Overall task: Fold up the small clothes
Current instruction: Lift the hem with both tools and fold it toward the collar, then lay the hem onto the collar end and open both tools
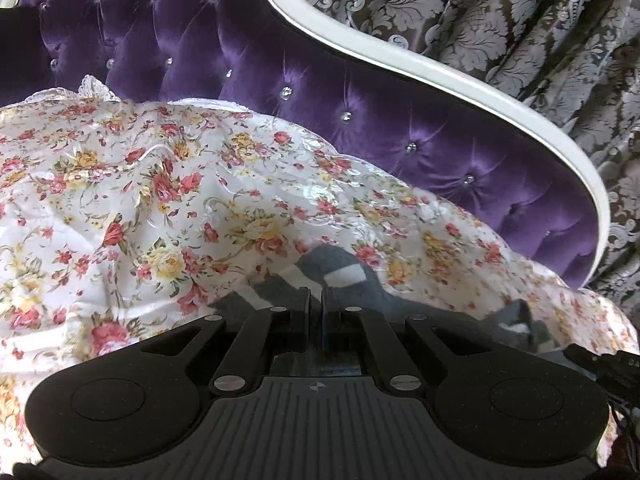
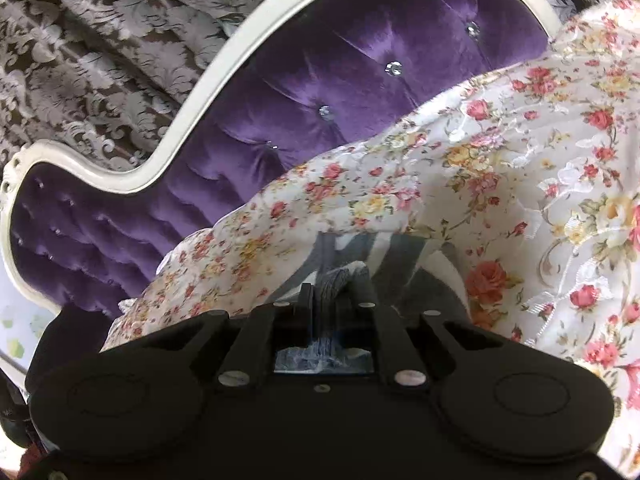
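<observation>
A small grey garment with white stripes [image 1: 344,276] lies draped over the floral bedspread [image 1: 160,200]. In the left wrist view my left gripper [image 1: 318,300] is shut on its near edge, with only a thin gap between the fingers. The cloth trails off to the right toward a second grey fold [image 1: 516,316]. In the right wrist view the same grey striped garment [image 2: 372,252] hangs ahead of the fingers. My right gripper [image 2: 334,292] is shut on a bunched piece of its knitted fabric. Most of the garment is hidden beneath the gripper bodies.
A purple tufted velvet backrest [image 1: 360,120] with crystal buttons and a curved white frame [image 1: 440,64] rises behind the floral cover [image 2: 520,160]. Beyond it hangs a brown curtain with a silver leaf pattern [image 1: 520,20]. The backrest [image 2: 320,80] curves down to the left.
</observation>
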Tool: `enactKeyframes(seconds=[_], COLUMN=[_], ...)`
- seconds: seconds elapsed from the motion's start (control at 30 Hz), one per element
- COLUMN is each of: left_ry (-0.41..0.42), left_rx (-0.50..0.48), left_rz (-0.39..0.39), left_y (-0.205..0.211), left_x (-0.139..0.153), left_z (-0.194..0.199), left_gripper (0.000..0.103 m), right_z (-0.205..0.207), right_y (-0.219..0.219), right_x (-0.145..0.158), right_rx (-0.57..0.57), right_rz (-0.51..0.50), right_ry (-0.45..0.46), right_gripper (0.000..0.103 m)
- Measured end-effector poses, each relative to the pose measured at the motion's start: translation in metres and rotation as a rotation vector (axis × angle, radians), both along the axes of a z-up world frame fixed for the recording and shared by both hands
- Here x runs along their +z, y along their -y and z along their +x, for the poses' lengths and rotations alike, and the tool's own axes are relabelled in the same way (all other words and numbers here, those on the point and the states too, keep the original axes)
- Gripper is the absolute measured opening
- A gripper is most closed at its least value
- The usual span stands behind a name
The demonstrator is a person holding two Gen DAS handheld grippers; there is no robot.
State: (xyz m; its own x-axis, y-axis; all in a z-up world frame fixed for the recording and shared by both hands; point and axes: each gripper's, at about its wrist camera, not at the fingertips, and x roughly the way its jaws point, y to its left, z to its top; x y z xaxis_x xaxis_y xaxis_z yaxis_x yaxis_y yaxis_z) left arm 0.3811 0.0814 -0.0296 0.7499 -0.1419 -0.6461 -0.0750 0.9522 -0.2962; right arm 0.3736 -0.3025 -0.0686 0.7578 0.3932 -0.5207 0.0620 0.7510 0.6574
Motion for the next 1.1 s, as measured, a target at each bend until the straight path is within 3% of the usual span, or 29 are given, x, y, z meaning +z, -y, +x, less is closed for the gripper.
enactKeyframes(seconds=[0.1,0.13,0.17,0.3,0.5,0.57,0.7,0.8,0.93,1.1], left_ry=[0.02,0.027,0.033,0.064,0.097,0.092,0.087,0.074,-0.003,0.003], left_rx=[0.012,0.02,0.032,0.051,-0.032,-0.082,-0.177,-0.212,-0.229,-0.2], left_rz=[0.006,-0.002,-0.012,0.014,0.126,0.19,0.286,0.319,0.355,0.35], left_y=[-0.004,-0.007,-0.01,-0.015,0.002,0.016,0.045,0.056,0.059,0.051], left_x=[0.0,0.0,0.001,0.012,0.027,0.027,0.018,0.004,-0.02,-0.027], left_z=[0.003,0.005,0.005,-0.004,-0.035,-0.046,-0.062,-0.071,-0.077,-0.094], left_gripper=[0.01,0.02,0.035,0.038,0.048,0.055,0.058,0.058,0.059,0.061], right_z=[0.002,0.001,-0.002,-0.012,-0.025,-0.028,-0.04,-0.049,-0.064,-0.089], right_y=[0.002,0.003,0.005,0.009,0.008,-0.002,-0.031,-0.049,-0.06,-0.065], right_x=[-0.007,-0.008,-0.007,0.008,0.034,0.041,0.043,0.033,0.011,0.008], right_rx=[-0.022,-0.027,-0.038,-0.089,-0.072,-0.035,0.069,0.139,0.208,0.244], right_rz=[0.009,0.014,0.021,-0.015,-0.083,-0.138,-0.273,-0.385,-0.49,-0.572], right_ry=[-0.014,-0.012,-0.003,0.054,0.117,0.124,0.114,0.083,-0.009,0.011], right_gripper=[0.022,0.023,0.029,0.062,0.063,0.063,0.063,0.063,0.061,0.061])
